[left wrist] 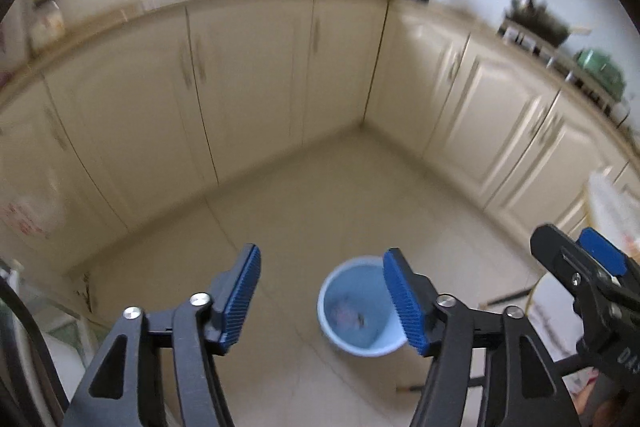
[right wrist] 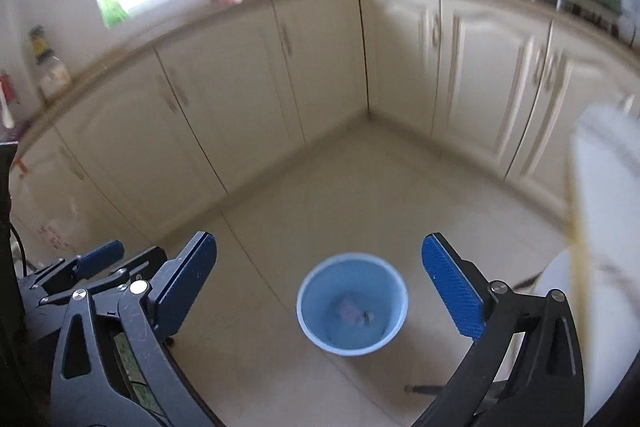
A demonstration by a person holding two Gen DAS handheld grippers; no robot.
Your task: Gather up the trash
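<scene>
Now both views look down into a cream-fronted kitchen corner, blurred all over, and the landmark is the pale blue bucket (right wrist: 352, 307) standing on the tiled floor (right wrist: 320, 195). Left of the bucket, the right wrist view catches the left gripper (right wrist: 104, 263) low at its edge, blue pads showing; the left wrist view gives that same tool head-on, the left gripper (left wrist: 322, 301) with its jaws spread and nothing between them, its right-hand pad overlapping the bucket (left wrist: 356, 307). Inside the bucket lies the trash (right wrist: 352, 311), a small pinkish crumple with darker bits on the bottom; the left wrist view shows it too (left wrist: 346, 315), though half the rim hides behind that pad. The right gripper (right wrist: 320, 287) hangs with jaws spread wide, the bucket framed between its two pads well below, nothing touched. Right of the bucket, only the left wrist view shows the right gripper (left wrist: 576, 259) from the side, at the frame's edge. Only the right wrist view shows a big white blurred shape (right wrist: 604, 211) with a yellowish edge filling the far right. Behind the bucket, cabinet doors (left wrist: 248, 75) run along both walls.
</scene>
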